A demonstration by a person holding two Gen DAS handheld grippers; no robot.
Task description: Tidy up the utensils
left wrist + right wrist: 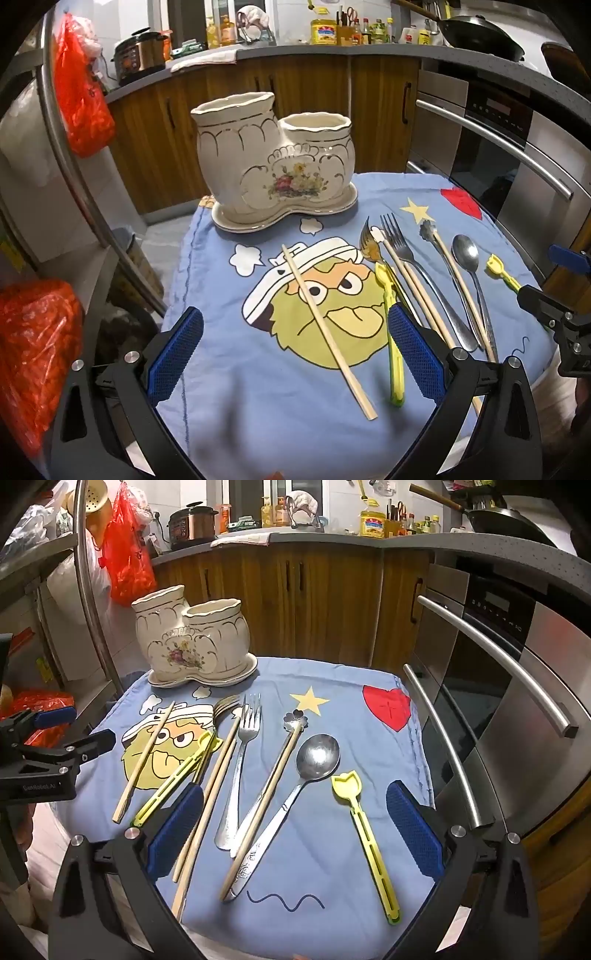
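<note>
A cream two-pot ceramic utensil holder (273,162) (192,642) stands empty at the back of a blue cartoon cloth (266,424) (332,878). Loose on the cloth lie a wooden chopstick (328,332) (144,760), more chopsticks (207,812), a steel fork (406,254) (240,771), a gold fork (369,243), a steel spoon (467,258) (314,764) and two yellow plastic utensils (391,332) (369,838). My left gripper (295,354) is open above the single chopstick. My right gripper (295,827) is open above the spoon and fork handles.
An oven with long steel handles (491,657) is at the right of the table. Wooden cabinets (314,107) and a cluttered counter stand behind. Red plastic bags (81,96) hang on a steel rack at the left.
</note>
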